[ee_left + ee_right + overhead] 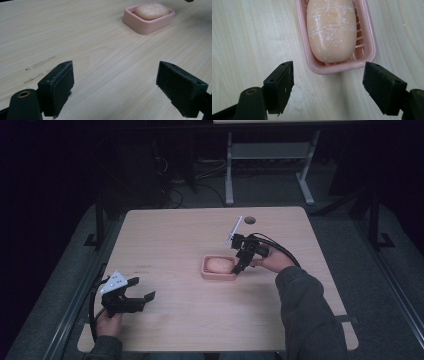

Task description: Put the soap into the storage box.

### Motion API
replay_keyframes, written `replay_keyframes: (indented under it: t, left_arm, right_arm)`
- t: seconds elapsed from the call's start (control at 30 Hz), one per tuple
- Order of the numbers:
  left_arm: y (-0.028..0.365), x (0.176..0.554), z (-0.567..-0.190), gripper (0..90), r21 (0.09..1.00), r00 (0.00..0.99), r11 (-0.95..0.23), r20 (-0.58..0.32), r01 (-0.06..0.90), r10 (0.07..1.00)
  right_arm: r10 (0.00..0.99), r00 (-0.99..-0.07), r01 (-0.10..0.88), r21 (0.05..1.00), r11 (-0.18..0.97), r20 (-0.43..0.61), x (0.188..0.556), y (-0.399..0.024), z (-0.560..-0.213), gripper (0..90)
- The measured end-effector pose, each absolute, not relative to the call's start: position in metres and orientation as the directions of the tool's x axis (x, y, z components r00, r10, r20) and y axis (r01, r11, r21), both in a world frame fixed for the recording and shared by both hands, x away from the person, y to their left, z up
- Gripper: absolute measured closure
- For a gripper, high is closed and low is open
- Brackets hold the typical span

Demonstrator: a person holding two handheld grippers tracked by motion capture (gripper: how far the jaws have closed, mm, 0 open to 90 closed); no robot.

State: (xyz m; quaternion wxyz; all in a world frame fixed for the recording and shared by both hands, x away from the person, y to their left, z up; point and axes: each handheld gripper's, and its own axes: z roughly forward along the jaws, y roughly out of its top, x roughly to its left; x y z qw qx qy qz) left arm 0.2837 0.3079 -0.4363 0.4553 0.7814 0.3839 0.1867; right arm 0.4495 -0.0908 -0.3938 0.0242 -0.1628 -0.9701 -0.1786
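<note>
A pink soap dish (205, 273) sits near the middle of the wooden table, with a peach bar of soap (219, 265) lying in it. In the right gripper view the soap (332, 27) shows white scratch marks and lies lengthwise in the dish (372, 42). My right gripper (236, 269) hovers open at the dish's right end, jaws spread wide just short of its near rim (328, 83). My left gripper (141, 289) stands open over bare table at the front left, far from the dish (143, 25) and its soap (151, 11).
The light wood table (165, 235) has a round cable hole (249, 220) near its far edge. A white desk frame (229, 170) and cables (172, 195) stand on the floor beyond. Faint scuff marks (37, 65) lie ahead of the left gripper.
</note>
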Motion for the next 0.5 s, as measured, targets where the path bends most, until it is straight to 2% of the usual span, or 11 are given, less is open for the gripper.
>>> replay_keyframes:
  t: [0.5]
  left_arm:
    - [0.308,0.284,-0.437,14.3,0.852,0.636,-0.292,-0.06,0.435,0.769]
  right_arm:
    - [0.333,-0.938,0.347,0.324,0.88,0.101,0.44,-0.103,-0.396,23.0]
